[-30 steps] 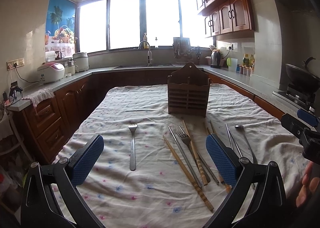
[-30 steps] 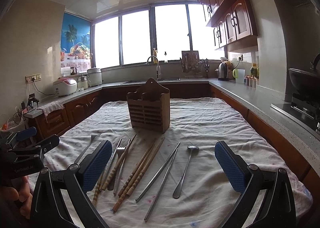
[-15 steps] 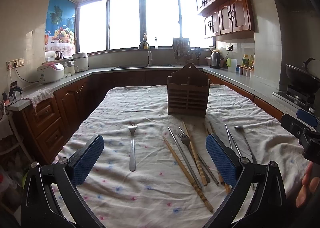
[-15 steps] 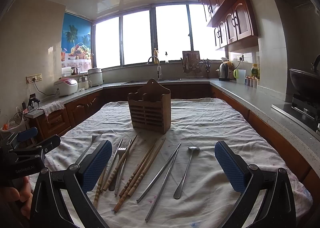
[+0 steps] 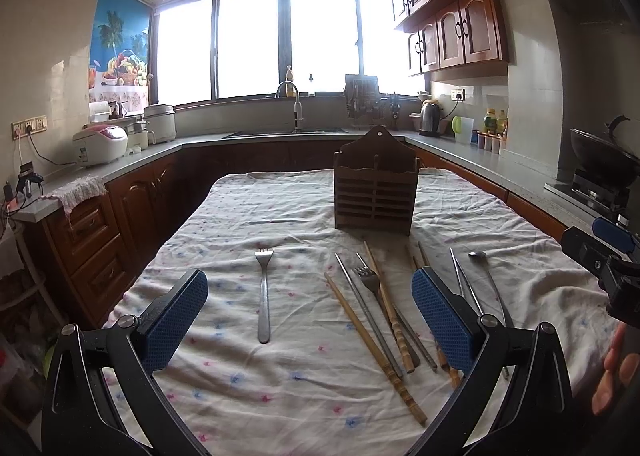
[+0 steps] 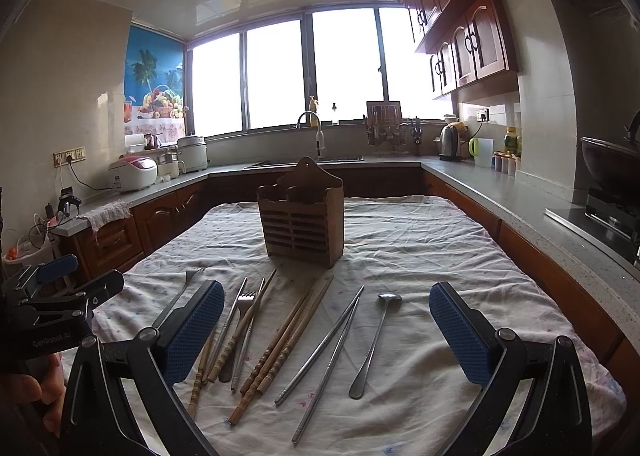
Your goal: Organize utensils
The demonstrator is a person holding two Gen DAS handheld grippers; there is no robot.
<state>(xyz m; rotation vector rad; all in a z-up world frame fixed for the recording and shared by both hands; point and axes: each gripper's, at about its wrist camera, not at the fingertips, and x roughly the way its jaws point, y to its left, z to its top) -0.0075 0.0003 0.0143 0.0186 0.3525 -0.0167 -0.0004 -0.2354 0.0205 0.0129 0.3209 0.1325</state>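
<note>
A brown wooden utensil holder [image 5: 375, 185] [image 6: 302, 215] stands upright mid-table on a white flowered cloth [image 5: 280, 380]. In front of it lie a lone steel fork [image 5: 264, 292], wooden chopsticks [image 5: 372, 344] [image 6: 286, 340], a second fork [image 5: 366, 276] [image 6: 244, 302], metal chopsticks [image 6: 328, 344] and a steel spoon [image 6: 374, 340] [image 5: 486, 280]. My left gripper [image 5: 310, 320] hovers open above the cloth, the lone fork lying between its blue pads. My right gripper [image 6: 326, 332] is open too, held over the chopsticks and spoon. Neither holds anything.
Dark wood counters run round the table on three sides. A rice cooker [image 5: 100, 139] sits at left, a sink tap [image 5: 296, 103] at the back, a kettle [image 5: 430, 119] and a wok on a stove [image 5: 600, 159] at right. A hand [image 5: 614, 368] holds the other gripper.
The right wrist view has edged slightly to the left, so the holder and utensils sit a touch further right. The left gripper and all utensils stay still.
</note>
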